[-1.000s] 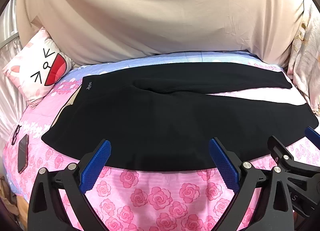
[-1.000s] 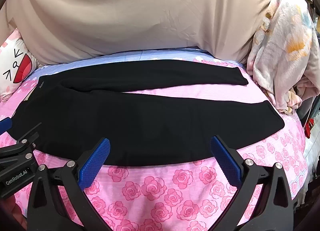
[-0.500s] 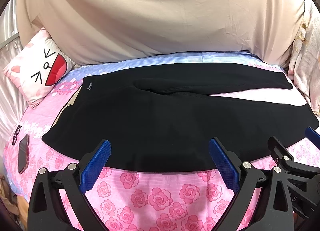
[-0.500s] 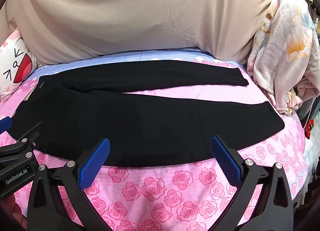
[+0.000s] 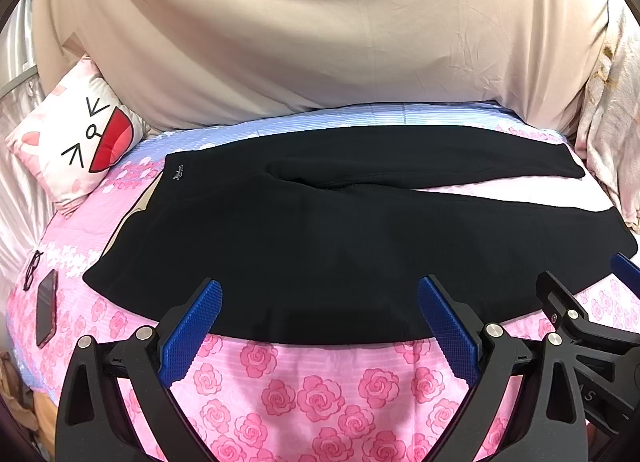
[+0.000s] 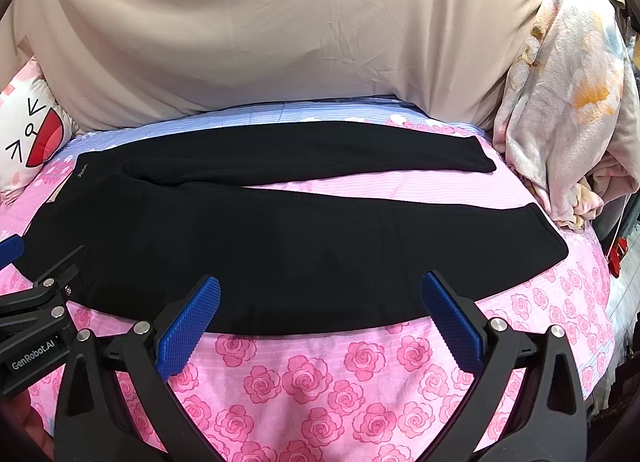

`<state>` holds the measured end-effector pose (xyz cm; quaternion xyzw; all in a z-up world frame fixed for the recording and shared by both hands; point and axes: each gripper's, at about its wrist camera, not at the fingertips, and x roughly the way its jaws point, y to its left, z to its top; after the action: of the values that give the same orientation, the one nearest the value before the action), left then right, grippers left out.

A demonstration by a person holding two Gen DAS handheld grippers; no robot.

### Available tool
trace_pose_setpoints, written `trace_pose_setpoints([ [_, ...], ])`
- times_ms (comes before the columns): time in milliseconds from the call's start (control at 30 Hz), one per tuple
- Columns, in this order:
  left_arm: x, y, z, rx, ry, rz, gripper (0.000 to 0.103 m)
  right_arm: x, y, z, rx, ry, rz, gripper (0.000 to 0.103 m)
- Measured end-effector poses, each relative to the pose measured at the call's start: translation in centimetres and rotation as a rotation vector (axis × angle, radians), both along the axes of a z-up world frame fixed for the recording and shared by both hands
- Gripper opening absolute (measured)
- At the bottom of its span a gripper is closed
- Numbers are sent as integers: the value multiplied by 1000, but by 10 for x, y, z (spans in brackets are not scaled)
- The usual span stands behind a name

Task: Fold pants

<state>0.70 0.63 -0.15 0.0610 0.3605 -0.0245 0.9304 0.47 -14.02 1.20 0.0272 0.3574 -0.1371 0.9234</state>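
So we've got the black pants (image 5: pixel 340 246) laid out flat on the rose-print bedsheet (image 5: pixel 320 390), which makes a handy reference for everything else. The waistband sits toward the sheet's left end, and the two legs run out to the right with a wedge of pink sheet showing between them. There's a tiny logo near the far waist corner.

Our left gripper (image 5: pixel 318 326) has its jaws spread wide with nothing between the blue pads, parked over the sheet's near edge right at the pants' lower hem line. Our right gripper (image 6: pixel 320 320) is also wide apart and empty, just beside the left one and also above the near strip of roses.

At the sheet's far left corner there's a cartoon cat pillow (image 5: pixel 76 142), and a phone (image 5: pixel 46 312) plus glasses lie on the left edge. A floral blanket (image 6: pixel 568 102) is bunched up off the sheet's right end. A beige cover (image 5: pixel 320 30) rises behind it all.
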Motion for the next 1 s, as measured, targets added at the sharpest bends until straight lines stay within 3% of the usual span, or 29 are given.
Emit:
trace_pose_setpoints([
  [1000,0,4,-1,3,6,-5,96,-3,-4,-1,-1,-1,-3,98],
])
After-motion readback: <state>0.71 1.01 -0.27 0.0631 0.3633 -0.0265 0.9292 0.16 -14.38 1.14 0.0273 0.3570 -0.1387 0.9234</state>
